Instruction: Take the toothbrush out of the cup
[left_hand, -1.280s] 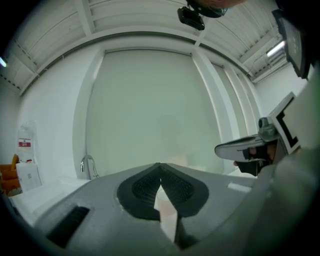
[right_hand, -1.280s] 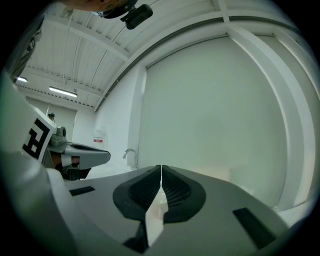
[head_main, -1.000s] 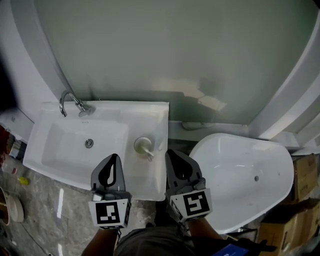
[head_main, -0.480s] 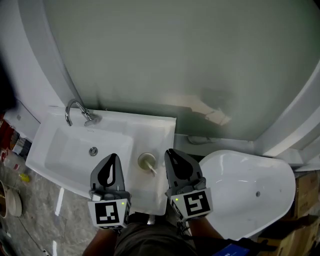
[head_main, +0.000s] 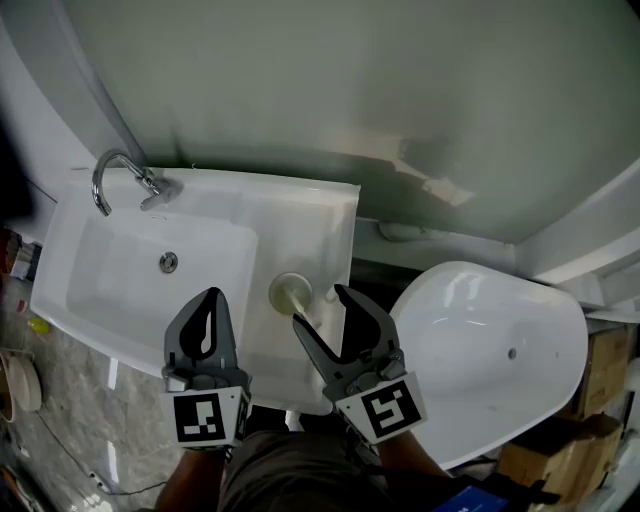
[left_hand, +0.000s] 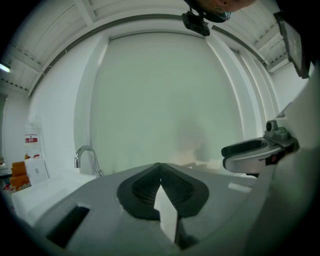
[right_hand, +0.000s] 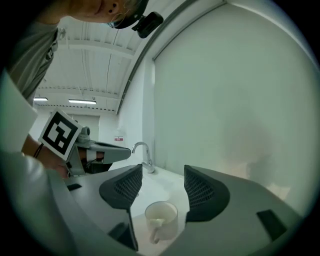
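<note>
Cup (head_main: 290, 292): just ahead of right gripper (head_main: 319, 307), whose jaws have just opened wide, empty.
Left gripper (head_main: 209, 297): jaws closed, left of cup.
Toothbrush (right_hand: 156, 222): in cup, clear only in right gripper view.

Head view: high above, facing steeply down on sink (head_main: 100, 290), tap (head_main: 110, 175), cup (head_main: 290, 292); left gripper (head_main: 208, 296) and right gripper (head_main: 320, 306) at bottom edge.
Left gripper view: low, level along own jaws toward wall (head_main: 350, 90); tap far left, right gripper at right edge.
Right gripper view: same wall ahead; just-opened jaws frame cup close below; tap beyond, left gripper at left.
</note>
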